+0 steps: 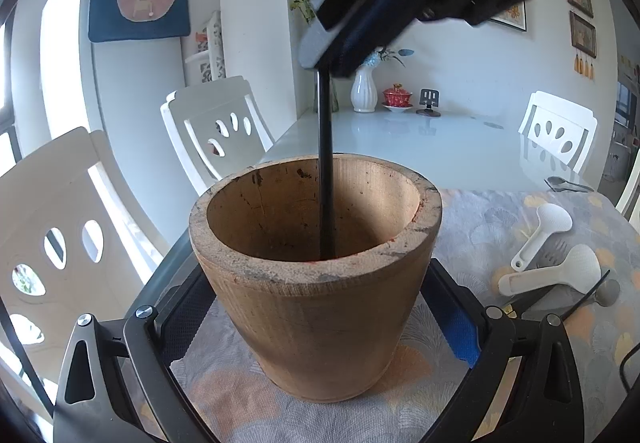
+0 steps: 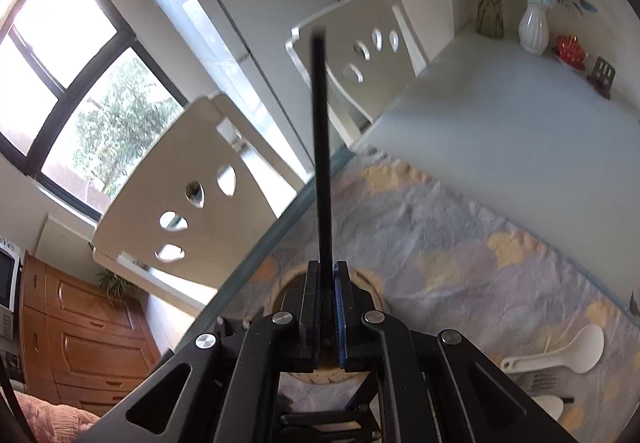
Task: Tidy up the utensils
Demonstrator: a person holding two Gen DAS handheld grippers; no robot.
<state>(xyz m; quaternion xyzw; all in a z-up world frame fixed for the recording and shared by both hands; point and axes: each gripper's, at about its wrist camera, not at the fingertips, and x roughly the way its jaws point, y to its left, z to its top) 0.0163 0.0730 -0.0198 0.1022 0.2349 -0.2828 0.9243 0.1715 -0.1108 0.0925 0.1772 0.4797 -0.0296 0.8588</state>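
Gripping a thin black rod (image 1: 326, 171), the right claw (image 1: 340, 55) hangs above the wooden pot (image 1: 316, 283); left claw (image 1: 316, 327) clasps the pot's sides.

Clamped around wooden pot (image 1: 316, 275) by left gripper (image 1: 316, 327); black chopstick (image 1: 326, 171) lowered inside, pinched by right gripper (image 1: 332, 59) above.

One wooden pot (image 1: 316, 275) sat between the left jaws, one black stick (image 1: 326, 171) in the right, two white scoops (image 1: 540, 235) beyond.
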